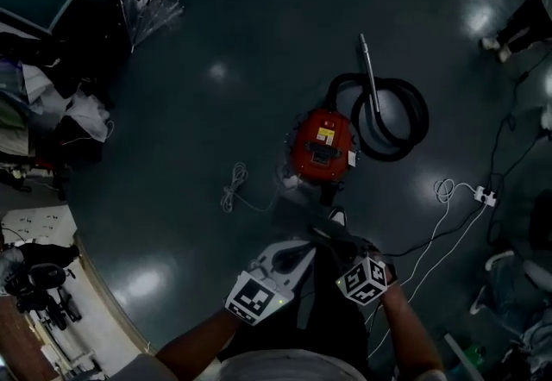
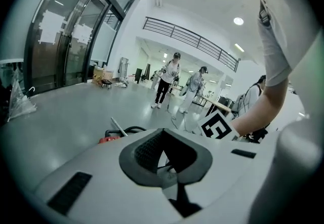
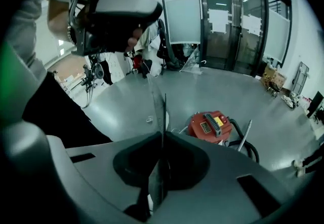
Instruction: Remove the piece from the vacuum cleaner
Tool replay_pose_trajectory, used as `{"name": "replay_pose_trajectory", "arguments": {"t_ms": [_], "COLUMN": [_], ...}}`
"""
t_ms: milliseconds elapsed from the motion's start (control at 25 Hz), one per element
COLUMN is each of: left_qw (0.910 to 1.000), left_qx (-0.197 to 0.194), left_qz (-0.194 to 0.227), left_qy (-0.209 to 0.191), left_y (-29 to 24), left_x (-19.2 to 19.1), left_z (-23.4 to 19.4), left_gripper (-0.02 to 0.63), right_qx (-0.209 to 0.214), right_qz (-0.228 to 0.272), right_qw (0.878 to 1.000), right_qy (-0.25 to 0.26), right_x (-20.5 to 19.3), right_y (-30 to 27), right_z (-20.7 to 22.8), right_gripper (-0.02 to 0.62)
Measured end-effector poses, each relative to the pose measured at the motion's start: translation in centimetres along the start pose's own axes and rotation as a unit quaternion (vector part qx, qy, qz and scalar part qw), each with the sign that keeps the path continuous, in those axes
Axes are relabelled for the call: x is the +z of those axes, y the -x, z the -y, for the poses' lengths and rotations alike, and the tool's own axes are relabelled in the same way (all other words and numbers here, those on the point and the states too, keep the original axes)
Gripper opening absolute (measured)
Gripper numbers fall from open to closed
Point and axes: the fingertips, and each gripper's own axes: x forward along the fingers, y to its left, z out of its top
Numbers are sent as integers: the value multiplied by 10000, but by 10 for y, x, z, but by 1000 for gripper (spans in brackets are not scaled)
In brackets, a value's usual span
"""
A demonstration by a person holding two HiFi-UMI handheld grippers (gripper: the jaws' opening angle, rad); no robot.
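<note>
Not begun yet, by the look of it: red vacuum cleaner untouched on the floor, hose seemingly in place, well apart from left gripper and right gripper, both pressed together on nothing.

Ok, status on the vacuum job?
Left gripper, right gripper shut, empty. Red vacuum cleaner on floor, untouched, hose coiled beside. White cord loose near it.

**Polished hall under ceiling lamps**

The dark polished floor carries glints from ceiling lights. Tall glass doors stand at one o'clock in the right gripper view; a railed balcony runs at twelve o'clock in the left gripper view.
</note>
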Motion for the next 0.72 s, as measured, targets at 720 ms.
{"name": "replay_pose_trajectory", "arguments": {"t_ms": [720], "left_qw": [9951], "left_qx": [-533], "left_qz": [744], "left_qy": [-368], "left_y": [106], "left_x": [153], "left_z": [120], "left_gripper": [6], "right_qx": [-619], "right_qz": [765], "right_qw": [9950], "right_qy": [155], "right_x": [144], "right_y": [222], "right_z": [-87], "right_gripper": [37]}}
